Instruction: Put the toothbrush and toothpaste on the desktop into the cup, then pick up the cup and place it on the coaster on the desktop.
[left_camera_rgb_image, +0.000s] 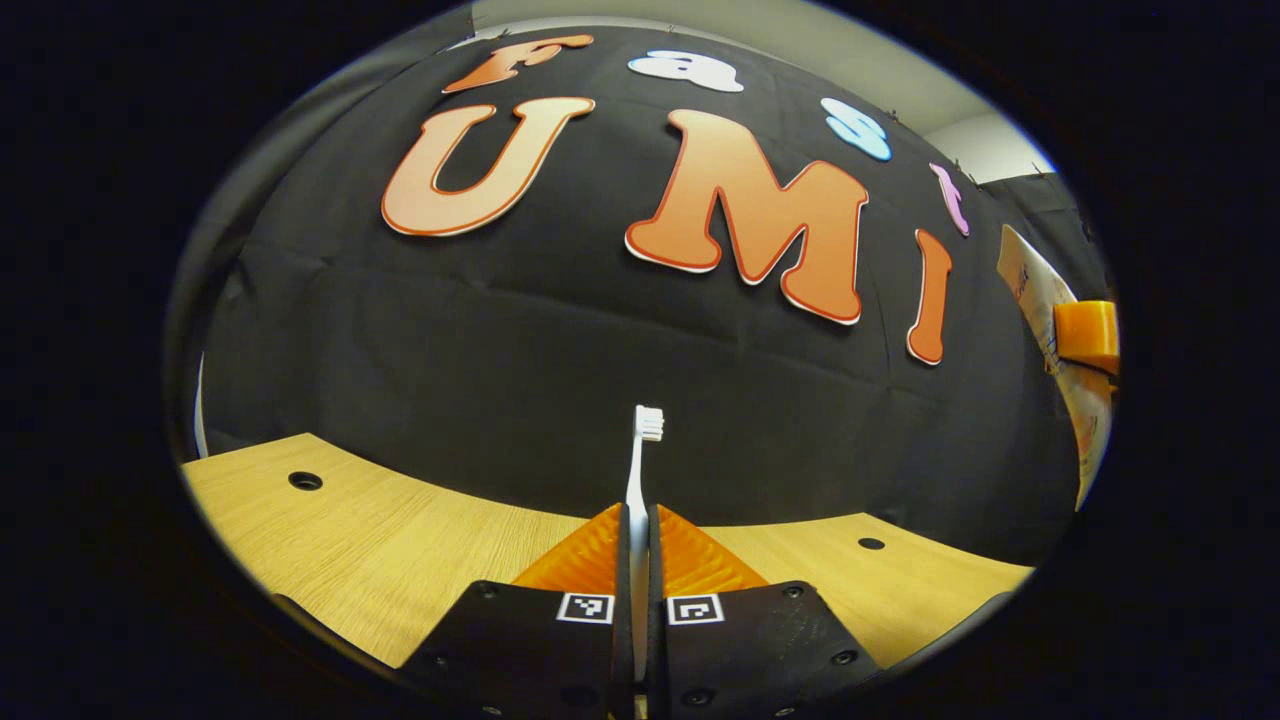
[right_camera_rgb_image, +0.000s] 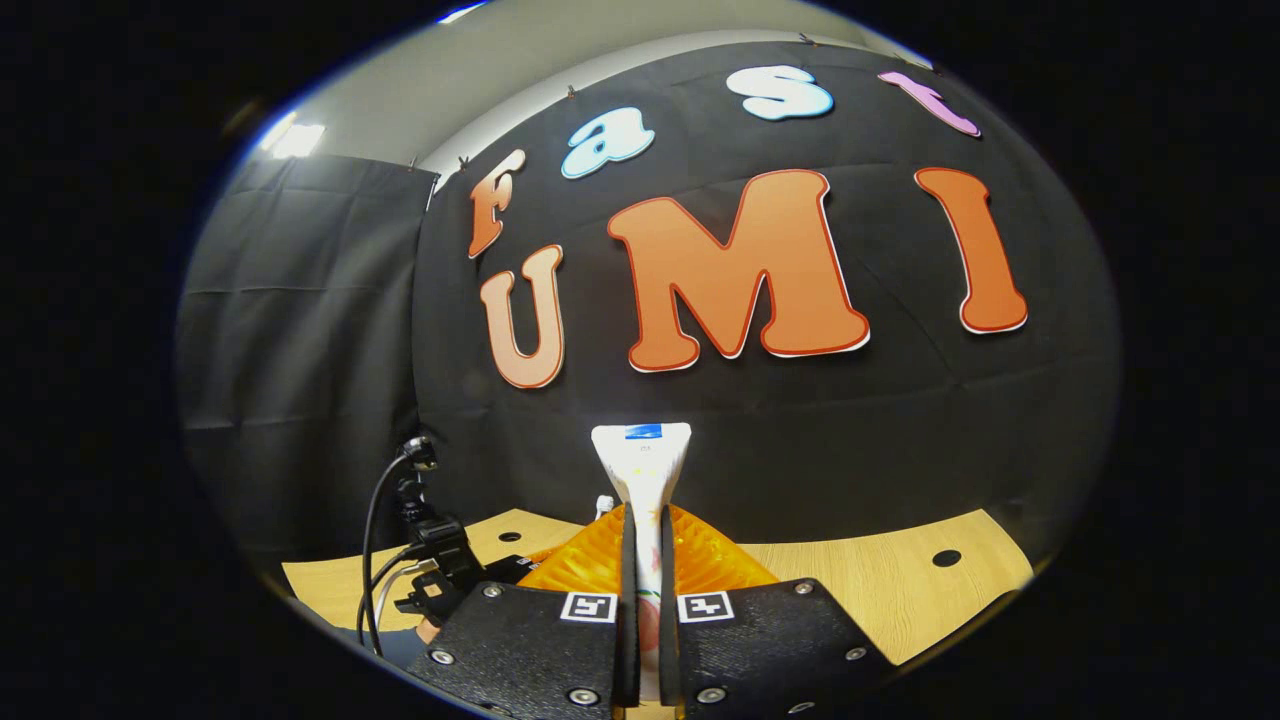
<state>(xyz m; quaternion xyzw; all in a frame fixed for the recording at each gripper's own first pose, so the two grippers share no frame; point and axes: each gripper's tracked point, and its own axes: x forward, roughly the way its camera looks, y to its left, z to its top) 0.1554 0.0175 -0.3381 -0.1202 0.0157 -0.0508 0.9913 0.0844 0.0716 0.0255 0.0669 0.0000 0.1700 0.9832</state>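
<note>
Left gripper: fingers were clamped together on the handle of the white toothbrush, which stood upright, bristle head up and facing right, above the wooden desktop. A round hole lay in the desktop, far left.

Right gripper: fingers were pressed on the white toothpaste tube, its flat crimped end pointing up, held clear of the desktop. In the right gripper view the other gripper, with its black cables, sat low at left, state not discernible from there.
</note>
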